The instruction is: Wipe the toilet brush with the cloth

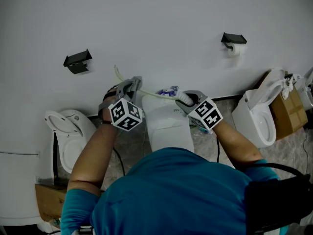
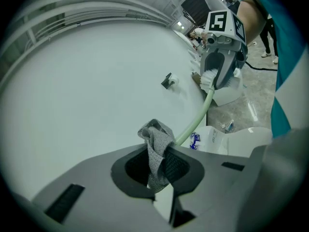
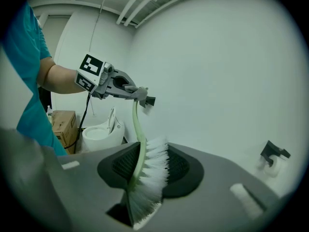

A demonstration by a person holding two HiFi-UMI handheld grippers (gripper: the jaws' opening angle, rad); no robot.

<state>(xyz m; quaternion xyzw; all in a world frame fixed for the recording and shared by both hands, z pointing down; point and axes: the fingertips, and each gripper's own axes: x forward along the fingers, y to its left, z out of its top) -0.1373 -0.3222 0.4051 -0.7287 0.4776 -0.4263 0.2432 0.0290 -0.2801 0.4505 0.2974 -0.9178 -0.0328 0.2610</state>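
Head view: I hold both tools up before the white wall (image 1: pixel 161 13), above a toilet (image 1: pixel 168 129). The brush (image 1: pixel 152 95) runs roughly level between the left hand-held gripper (image 1: pixel 133 83) and the right hand-held gripper (image 1: pixel 187 100).

Left gripper view: my jaws are closed on the grey cloth (image 2: pixel 157 149), which sits against the pale green handle (image 2: pixel 195 122).

Right gripper view: my jaws are clamped on the brush head. The white bristles (image 3: pixel 153 170) stick out sideways, and the handle rises to the left hand-held gripper.
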